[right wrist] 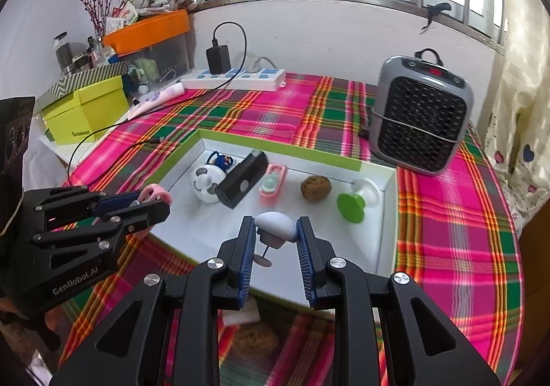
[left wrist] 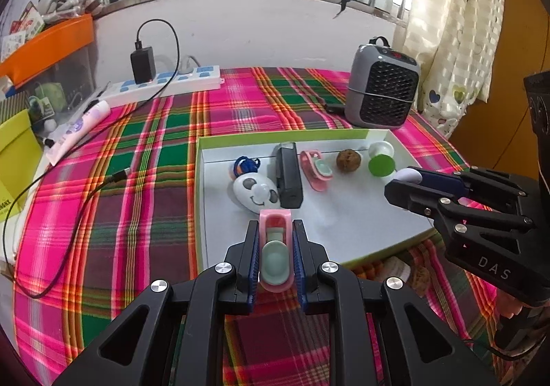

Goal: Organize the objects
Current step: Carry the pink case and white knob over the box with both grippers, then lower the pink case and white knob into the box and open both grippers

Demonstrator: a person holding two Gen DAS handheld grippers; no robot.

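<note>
Left wrist view: left tongs (left wrist: 275,248) clamped on a pink clip (left wrist: 275,250) with a pale green insert, held over the near edge of the white tray (left wrist: 343,231). Tray with green rim, sitting on the plaid cloth (left wrist: 144,179) of the table. In the tray, back row left to right: blue cord bundle (left wrist: 244,165), white panda-face gadget (left wrist: 256,192), black box (left wrist: 288,176) touching the gadget, second pink clip (left wrist: 316,170), brown walnut-like ball (left wrist: 348,160), green-and-white suction cup (left wrist: 381,159) near the far right corner. Right tongs (left wrist: 407,181) coming in from the right over the tray's right side, closed on a white rounded piece (left wrist: 409,175). Grey heater (left wrist: 381,86) behind the tray, just beyond its far rim. White power strip (left wrist: 165,83) with black charger (left wrist: 142,64) at the wall, black cable (left wrist: 86,200) trailing across the cloth.

Right wrist view: right tongs (right wrist: 275,234) gripping the white rounded piece (right wrist: 276,222) at its dome, thin pin and small disc hanging under it, above the tray's (right wrist: 343,248) near part. Left tongs (right wrist: 151,203) at left, over the tray's left rim, closed on the pink clip (right wrist: 156,195). Same row visible inside: gadget (right wrist: 206,184), cord bundle (right wrist: 221,160), black box (right wrist: 244,178) tilted, second clip (right wrist: 271,184), brown ball (right wrist: 315,188), suction cup (right wrist: 350,205). Heater (right wrist: 421,114) at right rear, apart from the tray. Yellow-green box (right wrist: 86,107) at left, off the cloth.
</note>
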